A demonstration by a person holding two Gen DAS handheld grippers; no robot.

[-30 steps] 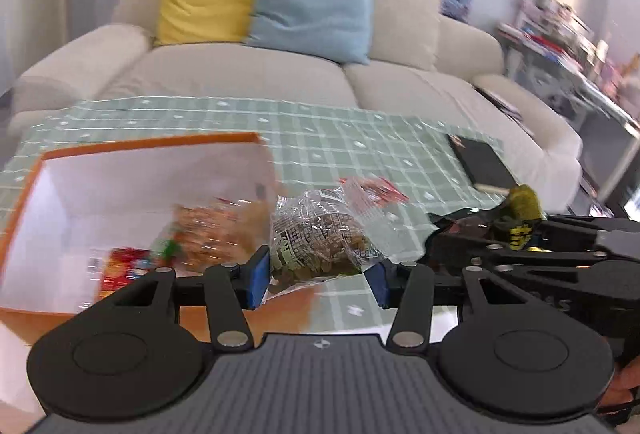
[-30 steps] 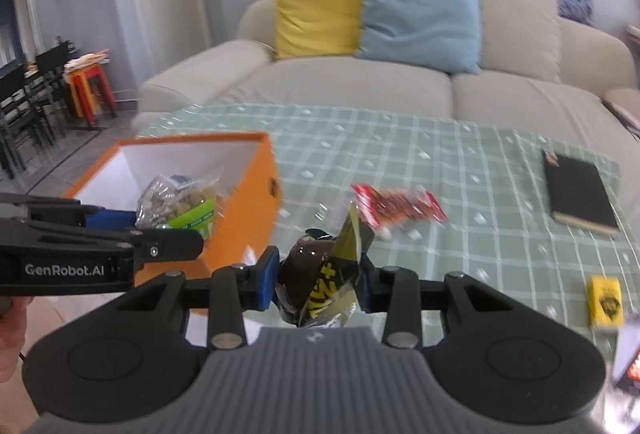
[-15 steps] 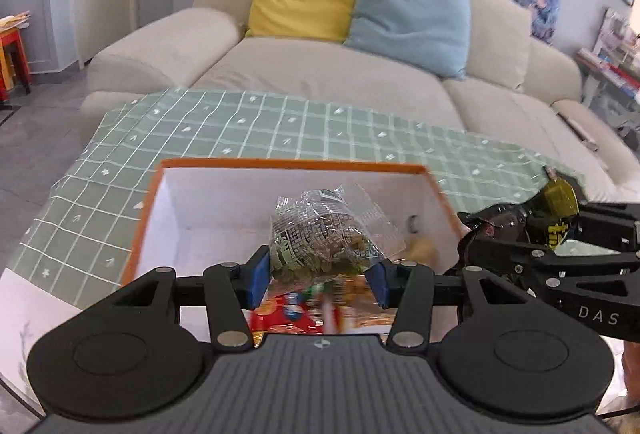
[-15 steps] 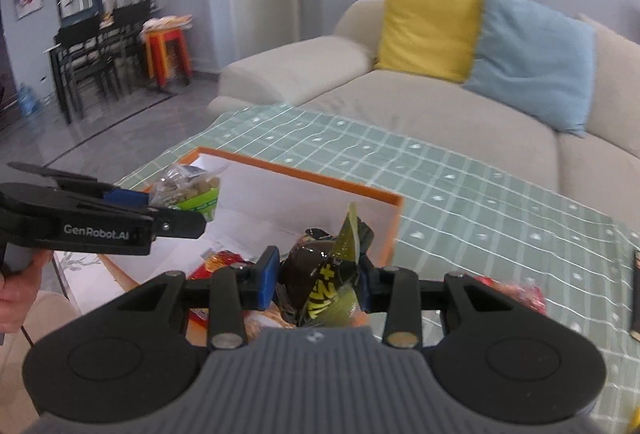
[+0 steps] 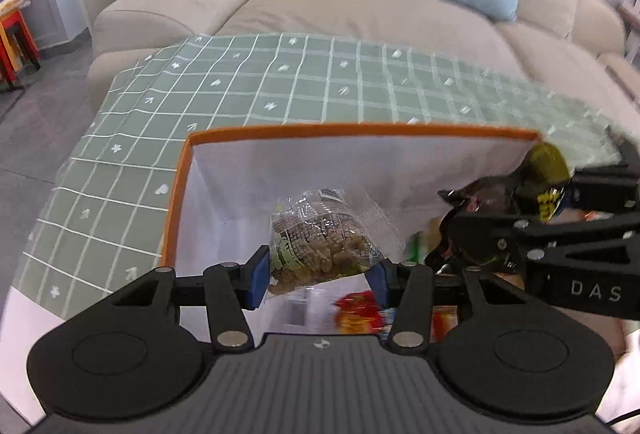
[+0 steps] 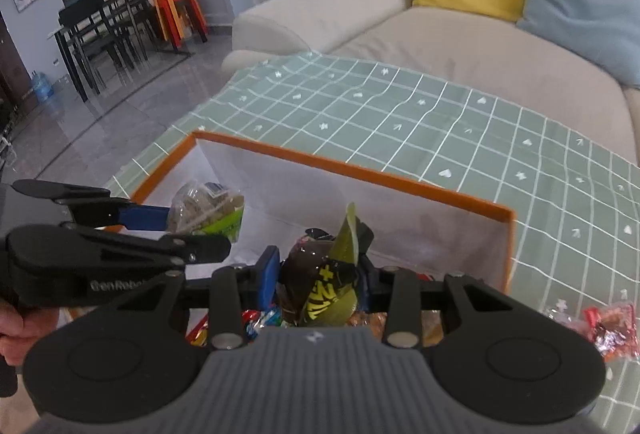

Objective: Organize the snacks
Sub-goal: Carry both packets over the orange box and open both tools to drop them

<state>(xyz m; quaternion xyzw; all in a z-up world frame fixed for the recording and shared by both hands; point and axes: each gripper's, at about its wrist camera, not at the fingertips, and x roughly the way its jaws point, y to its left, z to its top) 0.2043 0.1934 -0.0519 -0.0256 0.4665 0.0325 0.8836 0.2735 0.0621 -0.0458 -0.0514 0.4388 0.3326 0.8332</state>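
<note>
Box [image 5: 182,194], orange rim, on checked cloth [image 5: 280,82]; snacks already inside. Left gripper [image 5: 320,272] pinches clear bag [image 5: 320,246] over box. Right gripper [image 6: 320,280] pinches dark-yellow packet [image 6: 324,282] likewise. Drop step, likely. Next: spread jaws, release both. Red packet [image 6: 610,328] remains on cloth.

Clear nut bag [image 5: 324,242] and dark yellow-printed packet [image 6: 324,282] above the white-lined orange box [image 5: 360,131], red-wrapped snacks [image 5: 356,314] inside.

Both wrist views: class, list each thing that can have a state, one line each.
Left gripper: shut on clear snack bag.
Right gripper: shut on dark yellow packet.
Orange box: open, snacks inside.
Red candy packet: lying on the tablecloth, outside the box.
</note>
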